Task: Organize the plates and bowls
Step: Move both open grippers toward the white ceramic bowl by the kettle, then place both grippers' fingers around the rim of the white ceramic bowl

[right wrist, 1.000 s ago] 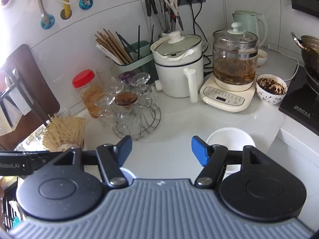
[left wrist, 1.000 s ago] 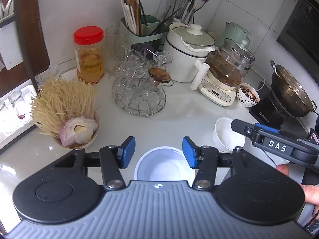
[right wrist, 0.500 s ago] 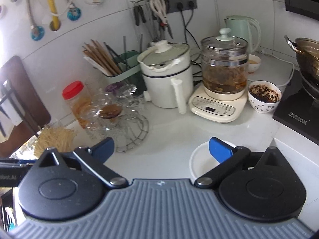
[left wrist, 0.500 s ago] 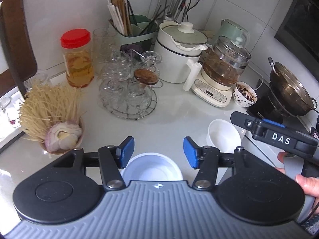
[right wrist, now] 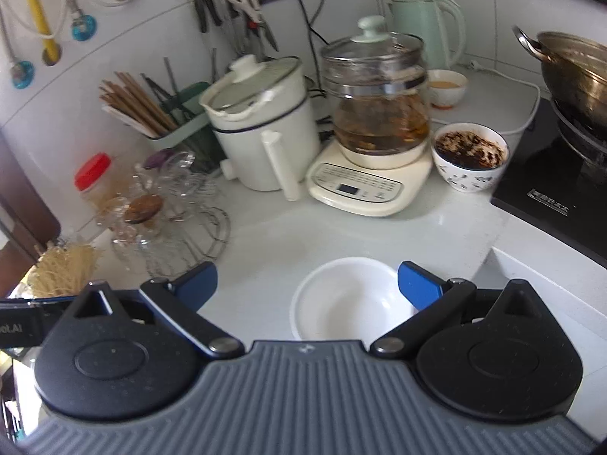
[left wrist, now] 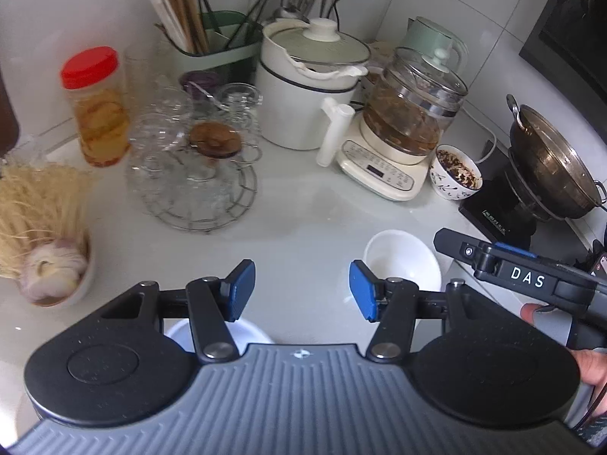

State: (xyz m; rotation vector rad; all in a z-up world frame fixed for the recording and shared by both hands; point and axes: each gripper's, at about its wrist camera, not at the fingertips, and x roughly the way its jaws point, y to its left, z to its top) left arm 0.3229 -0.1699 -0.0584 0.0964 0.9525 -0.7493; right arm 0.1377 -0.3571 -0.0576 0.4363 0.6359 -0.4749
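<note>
Bowls: two empty white ones sitting on the white kitchen counter [right wrist: 447,235]. Right gripper [right wrist: 307,284] spread wide, straddling one bowl [right wrist: 349,299]. Left gripper [left wrist: 299,290] hanging open, gripping nothing, second bowl [left wrist: 216,331] lying under it. Behind: one glass kettle [right wrist: 379,102], one white pot [right wrist: 261,125].

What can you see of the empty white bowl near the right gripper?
The white bowl is round, glossy, ceramic or plastic by its look, and empty. It sits upright on the white counter, partly hidden by the right gripper, whose open jaws stand on either side without visible contact. The left wrist view shows it too.
</note>
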